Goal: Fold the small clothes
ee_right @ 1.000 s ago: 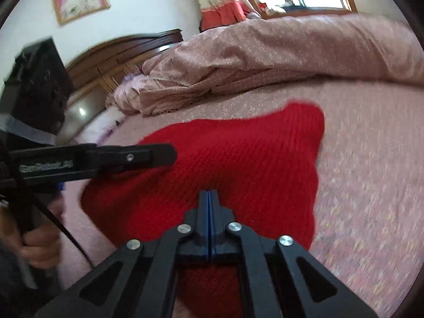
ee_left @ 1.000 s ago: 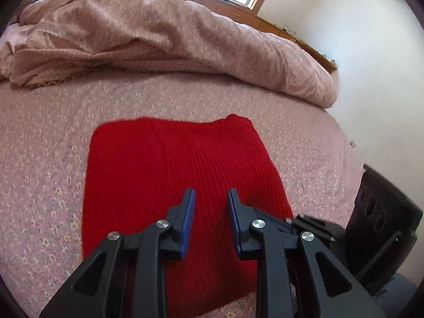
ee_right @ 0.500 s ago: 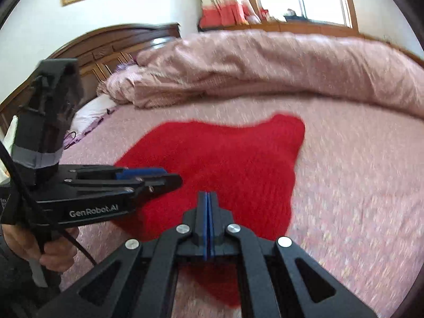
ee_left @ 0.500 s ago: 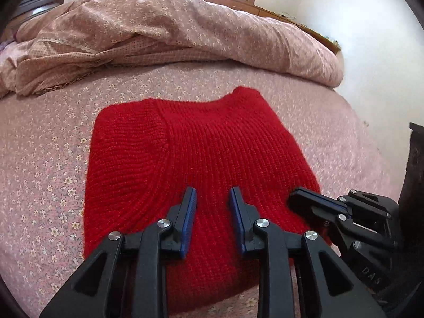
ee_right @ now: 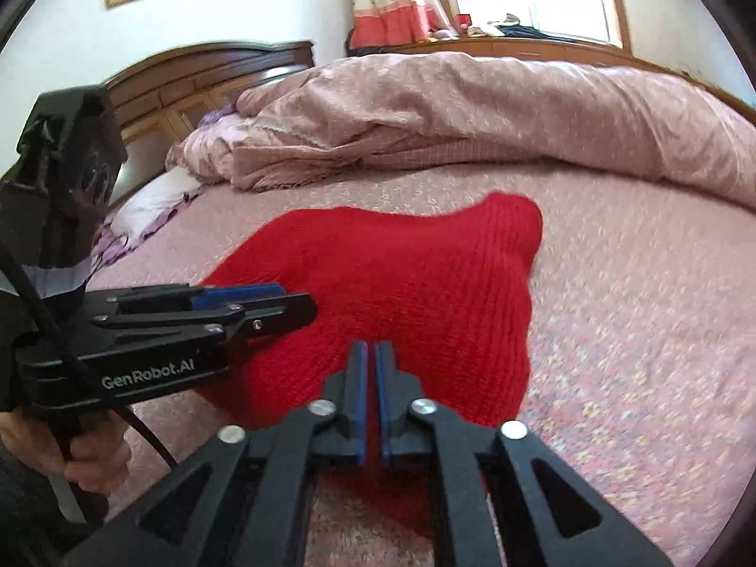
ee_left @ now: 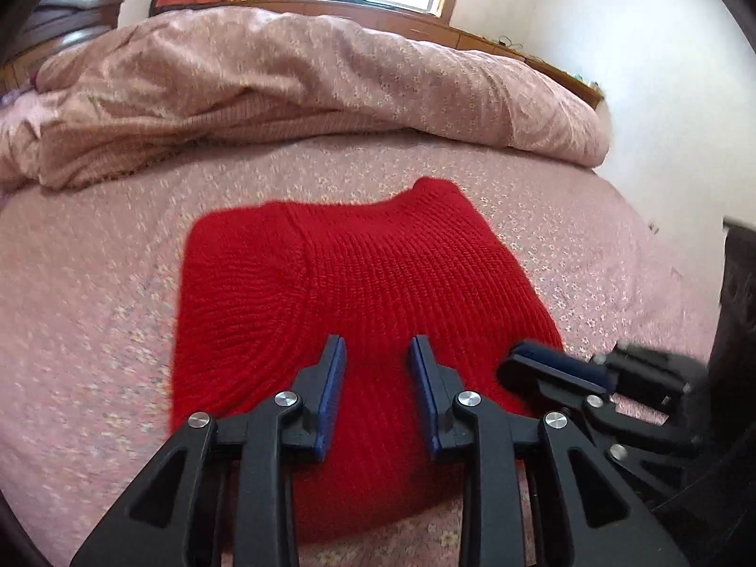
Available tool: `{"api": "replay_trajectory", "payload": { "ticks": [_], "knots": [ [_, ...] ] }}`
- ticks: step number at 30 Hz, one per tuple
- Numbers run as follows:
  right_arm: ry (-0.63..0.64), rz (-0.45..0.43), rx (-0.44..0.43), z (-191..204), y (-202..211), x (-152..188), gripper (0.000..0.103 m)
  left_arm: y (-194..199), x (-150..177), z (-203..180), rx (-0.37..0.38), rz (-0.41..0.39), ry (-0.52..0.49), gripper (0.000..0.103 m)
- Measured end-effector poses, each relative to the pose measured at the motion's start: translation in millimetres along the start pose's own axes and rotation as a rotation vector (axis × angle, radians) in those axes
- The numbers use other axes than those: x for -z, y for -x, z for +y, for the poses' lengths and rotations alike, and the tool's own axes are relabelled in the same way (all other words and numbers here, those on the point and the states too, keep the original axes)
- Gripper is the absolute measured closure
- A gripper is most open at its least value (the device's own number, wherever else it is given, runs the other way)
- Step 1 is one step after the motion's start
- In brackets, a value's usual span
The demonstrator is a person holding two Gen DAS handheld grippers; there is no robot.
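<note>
A folded red knit sweater (ee_left: 359, 283) lies flat on the pink flowered bed sheet (ee_left: 85, 321); it also shows in the right wrist view (ee_right: 401, 283). My left gripper (ee_left: 378, 349) is open and empty, hovering over the sweater's near edge. My right gripper (ee_right: 371, 354) has its jaws parted by a narrow gap, with nothing between them, above the sweater's near right corner. The right gripper shows in the left wrist view (ee_left: 557, 368) and the left gripper in the right wrist view (ee_right: 264, 302).
A crumpled pink quilt (ee_left: 283, 94) lies across the far side of the bed. A dark wooden headboard (ee_right: 208, 71) and a white pillow (ee_right: 151, 198) are at the left. A window sill (ee_left: 378, 4) and white wall lie beyond.
Both grippers have pulled back and tilted up from the sweater. The right gripper's jaws, pressed together before, now stand slightly apart. The sweater has not moved.
</note>
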State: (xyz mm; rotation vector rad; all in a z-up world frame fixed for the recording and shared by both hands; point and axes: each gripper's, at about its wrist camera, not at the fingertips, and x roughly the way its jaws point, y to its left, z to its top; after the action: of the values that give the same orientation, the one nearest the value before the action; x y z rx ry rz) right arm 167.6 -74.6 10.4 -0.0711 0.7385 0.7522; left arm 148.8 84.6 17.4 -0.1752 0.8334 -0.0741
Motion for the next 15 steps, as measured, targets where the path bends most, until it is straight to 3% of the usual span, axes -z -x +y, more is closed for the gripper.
{"api": "replay_trajectory", "payload": {
  "ticks": [2, 4, 7, 9, 12, 15],
  "knots": [
    [0.002, -0.018, -0.042, -3, 15, -9, 0.06, 13, -6, 0, -0.04, -0.026, -0.016, 0.081],
    [-0.017, -0.076, -0.047, -10, 29, -14, 0.028, 26, -13, 3, -0.078, -0.061, -0.023, 0.066],
    [-0.068, -0.146, 0.002, -32, 42, -24, 0.021, 28, -19, 12, -0.119, -0.056, -0.026, 0.041],
    [-0.129, -0.136, -0.007, -51, 40, -28, 0.021, 16, -18, 21, -0.155, -0.01, -0.03, 0.041],
    [-0.224, -0.048, -0.04, -76, 21, -26, 0.021, -6, -8, 33, -0.205, 0.065, -0.029, 0.039],
    [-0.302, 0.052, -0.07, -90, -2, -17, 0.02, -19, 4, 48, -0.187, 0.094, -0.006, 0.024]
  ]
}}
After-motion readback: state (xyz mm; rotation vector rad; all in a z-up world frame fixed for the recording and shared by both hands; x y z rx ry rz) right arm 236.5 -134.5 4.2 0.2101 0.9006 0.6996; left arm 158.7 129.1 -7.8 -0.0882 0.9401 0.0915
